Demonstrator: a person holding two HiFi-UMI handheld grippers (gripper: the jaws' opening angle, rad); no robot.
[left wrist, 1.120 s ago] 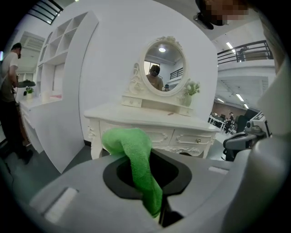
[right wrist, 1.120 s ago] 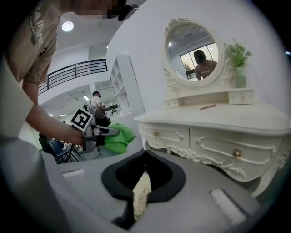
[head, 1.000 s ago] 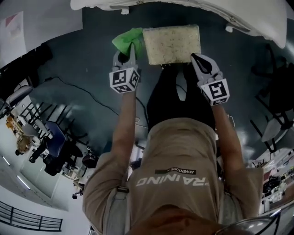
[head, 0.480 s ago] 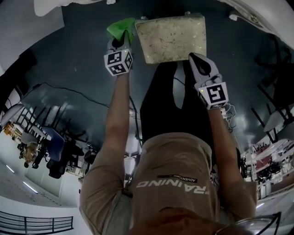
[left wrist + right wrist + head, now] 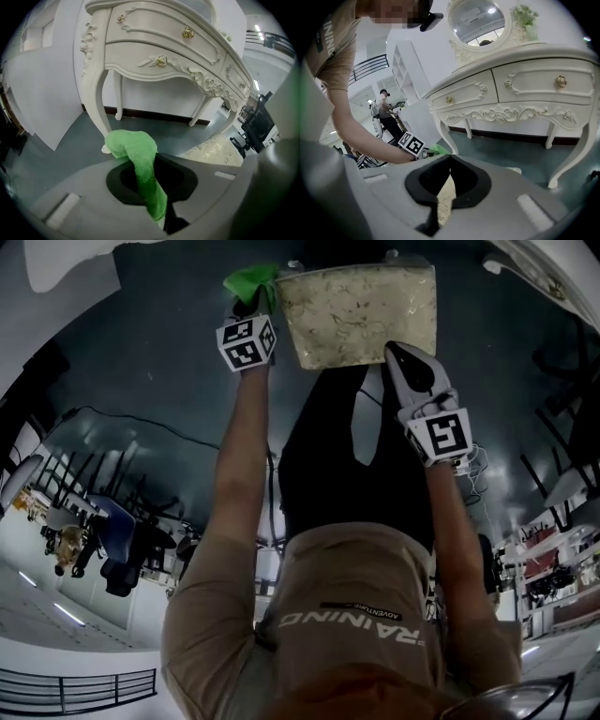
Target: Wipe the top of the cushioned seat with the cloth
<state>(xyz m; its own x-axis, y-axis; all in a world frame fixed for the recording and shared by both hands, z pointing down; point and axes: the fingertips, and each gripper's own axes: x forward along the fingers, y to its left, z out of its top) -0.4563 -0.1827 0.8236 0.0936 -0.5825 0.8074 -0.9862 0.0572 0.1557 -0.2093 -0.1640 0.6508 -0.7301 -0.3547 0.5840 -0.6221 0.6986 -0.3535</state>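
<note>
- Both bare arms are stretched forward and down from the person's torso. The left arm is reached further out than the right.
- Left gripper point(image 5: 251, 304) is held just beside the far left corner of the cushioned seat point(image 5: 361, 310). Its fingers are clamped narrow on the green cloth point(image 5: 140, 159).
- The cloth is bunched up past the fingertips, off the seat top and to the seat's left. Contact with the seat cannot be told.
- Right gripper point(image 5: 400, 352) is set at the seat's near edge, towards its right corner. Its jaws are drawn almost together, with the seat's cream patterned fabric point(image 5: 444, 199) pinched in the slit between them.
- Counted: two grippers, two marker cubes, one cloth, one seat.
- One white carved dressing table point(image 5: 520, 89) is seen behind the seat, with one oval mirror point(image 5: 476, 18) on top.
</note>
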